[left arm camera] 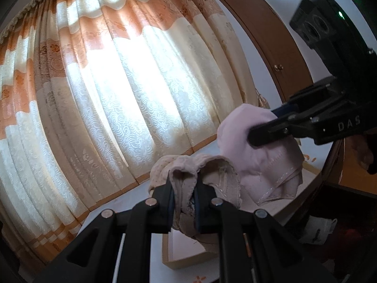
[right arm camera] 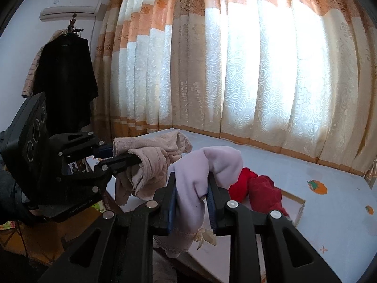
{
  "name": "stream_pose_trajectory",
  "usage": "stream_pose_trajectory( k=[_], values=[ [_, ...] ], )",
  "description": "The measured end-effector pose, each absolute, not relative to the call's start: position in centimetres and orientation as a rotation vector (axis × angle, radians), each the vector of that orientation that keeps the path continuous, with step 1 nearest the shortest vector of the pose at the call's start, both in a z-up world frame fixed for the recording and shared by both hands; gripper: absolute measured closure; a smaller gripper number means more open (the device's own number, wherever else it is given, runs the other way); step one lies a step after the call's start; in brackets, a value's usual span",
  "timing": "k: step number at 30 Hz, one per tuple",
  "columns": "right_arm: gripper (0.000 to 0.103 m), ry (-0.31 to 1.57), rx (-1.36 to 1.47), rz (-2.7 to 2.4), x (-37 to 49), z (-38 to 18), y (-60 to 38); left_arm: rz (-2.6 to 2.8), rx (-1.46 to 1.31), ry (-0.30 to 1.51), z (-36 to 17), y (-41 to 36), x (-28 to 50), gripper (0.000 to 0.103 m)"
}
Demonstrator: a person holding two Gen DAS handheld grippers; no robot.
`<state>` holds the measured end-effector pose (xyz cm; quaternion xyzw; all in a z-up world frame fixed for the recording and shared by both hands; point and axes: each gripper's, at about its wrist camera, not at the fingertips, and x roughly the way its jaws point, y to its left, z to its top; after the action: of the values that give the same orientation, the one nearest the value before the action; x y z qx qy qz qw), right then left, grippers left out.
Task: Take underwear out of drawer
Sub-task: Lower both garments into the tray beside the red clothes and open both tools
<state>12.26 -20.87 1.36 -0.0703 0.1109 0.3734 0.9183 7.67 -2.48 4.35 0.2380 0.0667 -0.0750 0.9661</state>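
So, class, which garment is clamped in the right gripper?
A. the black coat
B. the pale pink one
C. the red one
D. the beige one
B: the right gripper is shut on the pale pink garment, while the left gripper pinches the beige garment.

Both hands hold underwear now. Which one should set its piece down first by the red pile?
Probably right: its gripper, shut on the pink underwear, sits next to the red pile. The left gripper with the beige underwear is farther away.
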Motion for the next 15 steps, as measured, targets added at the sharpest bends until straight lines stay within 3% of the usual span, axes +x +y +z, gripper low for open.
stream_pose_trajectory(
  k=[15],
  values=[
    [0.078,0.337,-0.19,0.725,19.9,3.0,-18.3,-0.178,0.625,0.195,4.0,-2.7,14.5,0.092]
  ],
)
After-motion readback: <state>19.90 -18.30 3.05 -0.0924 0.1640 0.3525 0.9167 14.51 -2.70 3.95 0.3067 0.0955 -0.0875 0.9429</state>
